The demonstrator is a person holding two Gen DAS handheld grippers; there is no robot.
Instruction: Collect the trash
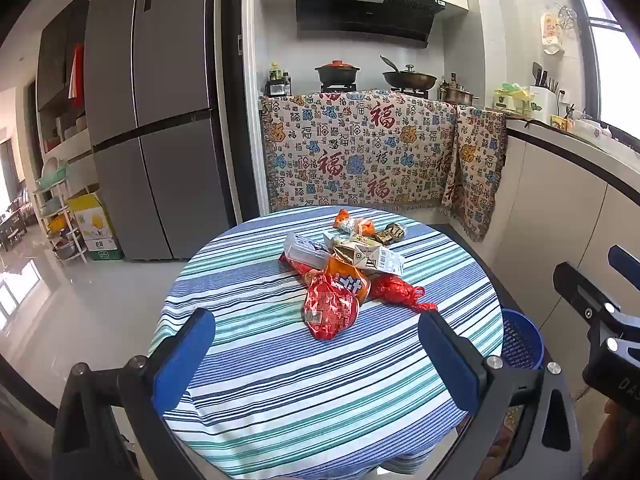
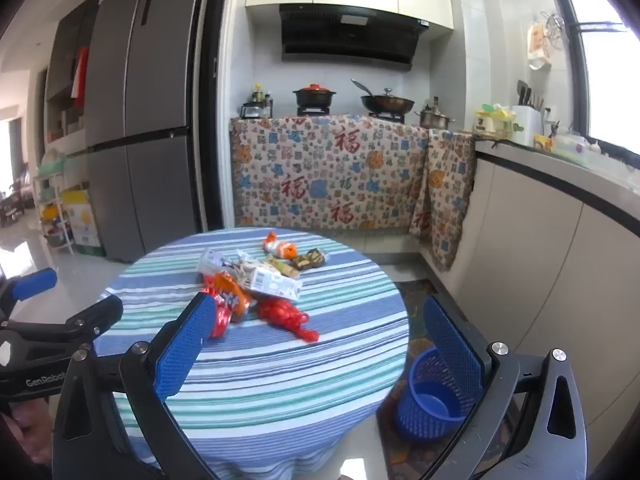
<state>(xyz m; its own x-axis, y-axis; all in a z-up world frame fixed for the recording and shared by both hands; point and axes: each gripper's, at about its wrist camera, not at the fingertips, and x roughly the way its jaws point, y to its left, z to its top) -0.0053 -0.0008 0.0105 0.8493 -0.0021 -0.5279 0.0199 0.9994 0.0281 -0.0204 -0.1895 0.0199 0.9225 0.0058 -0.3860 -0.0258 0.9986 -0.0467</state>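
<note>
Blue rubber pads frame everything from where I stand: the left gripper has its jaws spread wide with nothing between them, hanging over the near edge of the round table, and the right gripper is just as wide and just as empty, off to the table's right side. Neither touches anything.

Below the right gripper, on the floor just beside the table, stands a blue mesh wastebasket, which looks empty as far as its bottom shows.

Farther in, around the middle of the striped tablecloth, lies the trash in a loose heap: a red crinkled wrapper nearest, an orange packet half under it, a knotted red plastic bag to the right, a flattened white carton on top, and a few small wrappers toward the far edge. Beyond that, a patterned cloth drapes the stove counter, with a grey fridge to the left.

By my reckoning, collecting has not started; this is the approach. The next move calls for one gripper to reach in and close on the nearest red wrapper, pinching thin, slippery film without dragging the cloth, then carry it right to the basket.
</note>
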